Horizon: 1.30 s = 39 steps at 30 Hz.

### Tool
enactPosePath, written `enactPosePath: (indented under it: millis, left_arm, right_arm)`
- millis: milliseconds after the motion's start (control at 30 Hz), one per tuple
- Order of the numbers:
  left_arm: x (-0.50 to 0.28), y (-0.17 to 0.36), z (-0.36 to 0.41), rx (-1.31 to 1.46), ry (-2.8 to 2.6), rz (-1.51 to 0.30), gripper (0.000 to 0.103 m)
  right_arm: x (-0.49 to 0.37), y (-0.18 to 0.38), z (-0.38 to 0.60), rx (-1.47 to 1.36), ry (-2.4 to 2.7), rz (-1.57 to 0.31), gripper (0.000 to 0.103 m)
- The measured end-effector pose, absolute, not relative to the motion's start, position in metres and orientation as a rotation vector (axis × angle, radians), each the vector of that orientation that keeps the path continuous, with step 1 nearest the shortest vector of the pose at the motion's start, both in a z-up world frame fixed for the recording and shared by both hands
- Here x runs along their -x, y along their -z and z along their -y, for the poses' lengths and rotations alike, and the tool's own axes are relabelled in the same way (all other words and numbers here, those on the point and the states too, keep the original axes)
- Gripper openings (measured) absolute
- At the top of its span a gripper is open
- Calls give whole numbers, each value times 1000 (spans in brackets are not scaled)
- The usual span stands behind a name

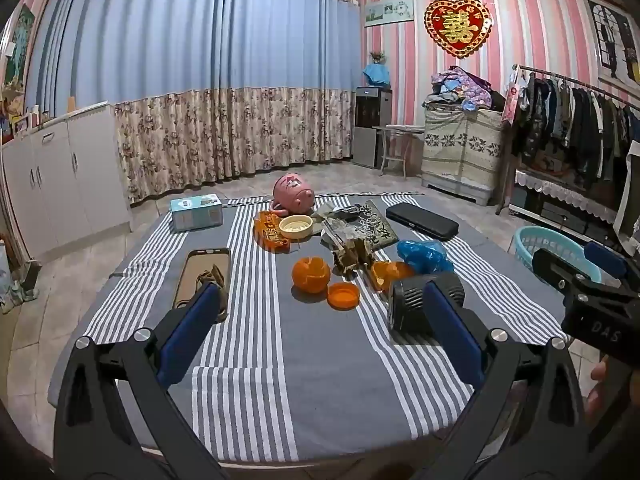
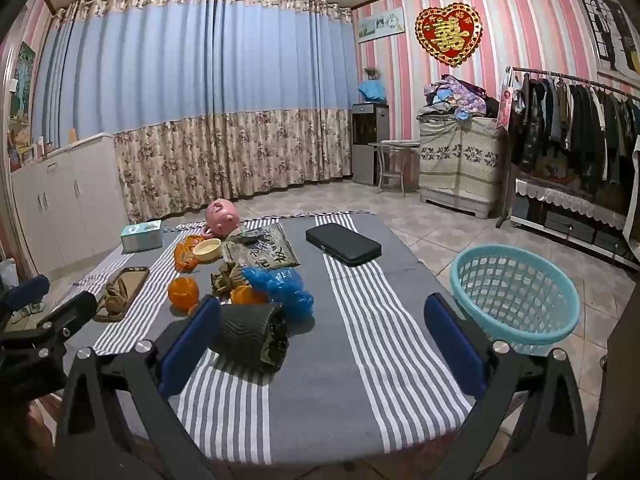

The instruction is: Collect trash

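I held two tongs over the near edge of the striped counter (image 1: pixel 320 380): my left tongs (image 1: pixel 320 332) and my right tongs (image 2: pixel 320 332), both spread wide with nothing between their blue pads.

The trash lay in one loose cluster at mid-counter. I counted two pieces of orange peel, a round one (image 1: pixel 311 275) and a smaller one (image 1: pixel 390 272) further right, one orange lid (image 1: pixel 343 296), one crumpled blue bag (image 1: pixel 425 256), one brown wad of paper (image 1: pixel 352 258) and one orange wrapper (image 1: pixel 271 232) under a cream bowl (image 1: pixel 296 227).

One teal basket (image 2: pixel 516 292) stood off the counter's right side, just past my right tongs.

Around the trash were one black roll (image 2: pixel 250 336) nearest me, partly screening the peel in the right view, one phone case (image 1: pixel 204 276) on the left, one black case (image 1: pixel 422 221) far right, one tissue box (image 1: pixel 196 212) and one pink piggy bank (image 1: pixel 292 194) at the far edge.
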<state>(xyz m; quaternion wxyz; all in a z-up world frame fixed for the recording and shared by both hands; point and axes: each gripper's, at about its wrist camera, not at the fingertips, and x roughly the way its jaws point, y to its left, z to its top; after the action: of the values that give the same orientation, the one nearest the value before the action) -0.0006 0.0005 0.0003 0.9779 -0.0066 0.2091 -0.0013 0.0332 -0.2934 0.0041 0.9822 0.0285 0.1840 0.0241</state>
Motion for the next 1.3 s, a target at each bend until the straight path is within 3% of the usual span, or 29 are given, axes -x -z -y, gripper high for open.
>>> enactPosePath:
  millis: [1300]
  left_arm:
    - [-1, -2, -8, 16, -5, -424, 98]
  right_arm:
    - [-32, -3, 294, -40, -47, -361, 99]
